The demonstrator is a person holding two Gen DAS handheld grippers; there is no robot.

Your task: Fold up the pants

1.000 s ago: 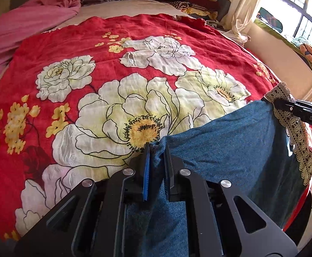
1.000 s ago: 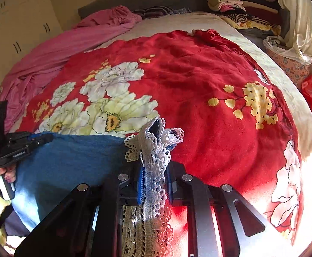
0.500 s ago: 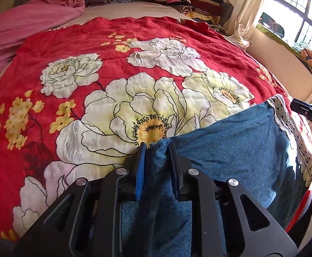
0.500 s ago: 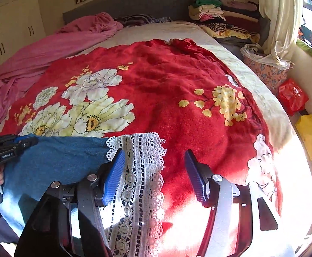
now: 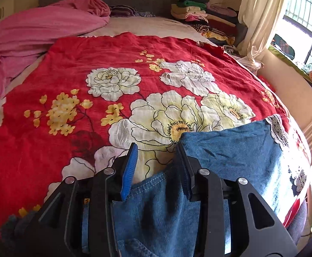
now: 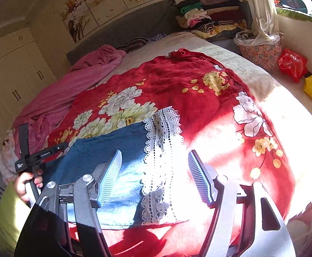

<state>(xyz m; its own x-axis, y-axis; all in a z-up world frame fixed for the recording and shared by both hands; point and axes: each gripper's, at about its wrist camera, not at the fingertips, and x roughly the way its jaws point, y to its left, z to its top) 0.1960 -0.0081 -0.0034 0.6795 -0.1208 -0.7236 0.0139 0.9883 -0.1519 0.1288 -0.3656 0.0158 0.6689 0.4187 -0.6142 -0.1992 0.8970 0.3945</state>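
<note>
Hand-held grippers (image 5: 157, 162) (image 6: 154, 171) apart above pants (image 5: 230, 156).

White print on the left claw (image 6: 64, 145) and the red bag (image 6: 293, 63) is illegible.

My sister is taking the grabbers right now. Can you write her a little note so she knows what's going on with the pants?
Left tool: open, with the corner of the blue pants lying loose between its fingers.
Right tool: open wide, above the white lace hem, holding nothing.
The pants lie flat at the near edge of the red flowered blanket, lace hem on the right side.
Done: pants laid out on the bed and let go.
Left: probably pick up an edge and start folding; no finished fold is visible yet.
</note>
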